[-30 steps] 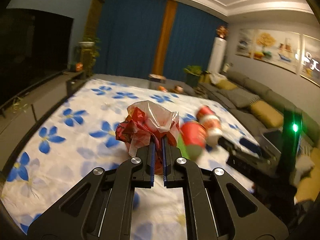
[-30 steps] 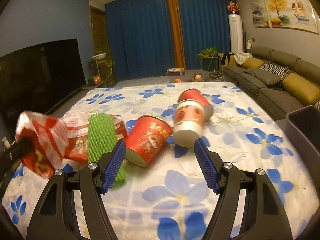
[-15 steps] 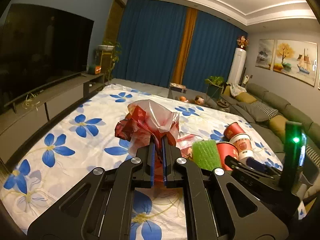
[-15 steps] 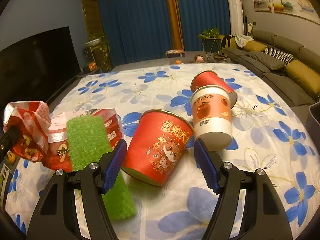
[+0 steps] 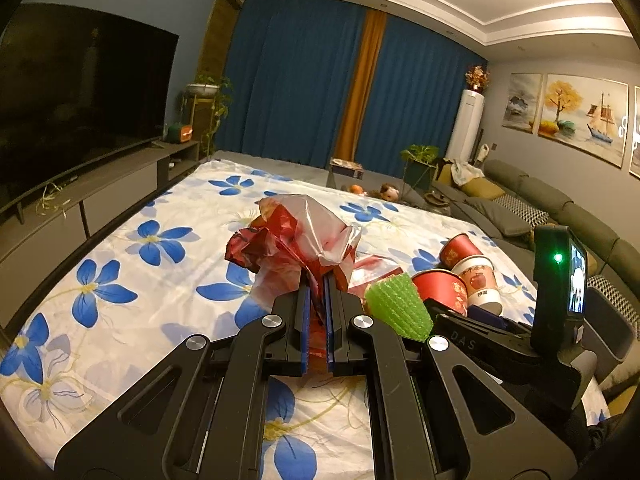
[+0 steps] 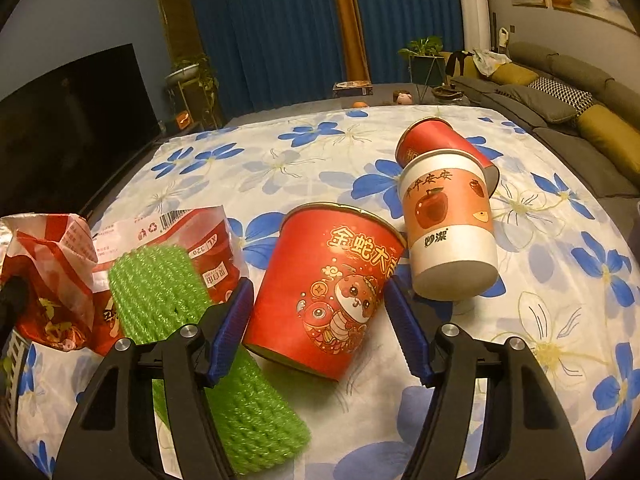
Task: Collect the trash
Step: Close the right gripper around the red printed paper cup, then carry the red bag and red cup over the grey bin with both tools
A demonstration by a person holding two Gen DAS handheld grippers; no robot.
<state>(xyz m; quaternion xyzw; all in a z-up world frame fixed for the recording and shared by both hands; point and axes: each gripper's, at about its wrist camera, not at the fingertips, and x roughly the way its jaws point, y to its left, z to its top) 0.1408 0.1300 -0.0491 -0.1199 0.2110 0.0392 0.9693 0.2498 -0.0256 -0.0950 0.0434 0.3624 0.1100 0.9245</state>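
Observation:
My left gripper [image 5: 316,284] is shut on a crumpled red and clear plastic bag [image 5: 292,236] and holds it above the flowered cloth; the bag also shows at the left of the right wrist view [image 6: 44,272]. My right gripper [image 6: 318,312] is open, its jaws on either side of a red paper bowl [image 6: 328,292] lying on its side. A green foam net [image 6: 192,344] lies under the left finger. A white and orange cup [image 6: 448,224] and a red cup [image 6: 436,144] lie behind the bowl. A flat red wrapper [image 6: 200,236] lies behind the net.
The table wears a white cloth with blue flowers [image 6: 304,148]. A grey sofa [image 6: 560,92] runs along the right, a dark bin [image 5: 616,328] stands by it, and a television [image 5: 76,100] on a low cabinet stands at the left.
My right gripper has moved forward and down until its open jaws straddle the red bowl. My left gripper, still holding the bag, has swung left and drawn back from the cups.

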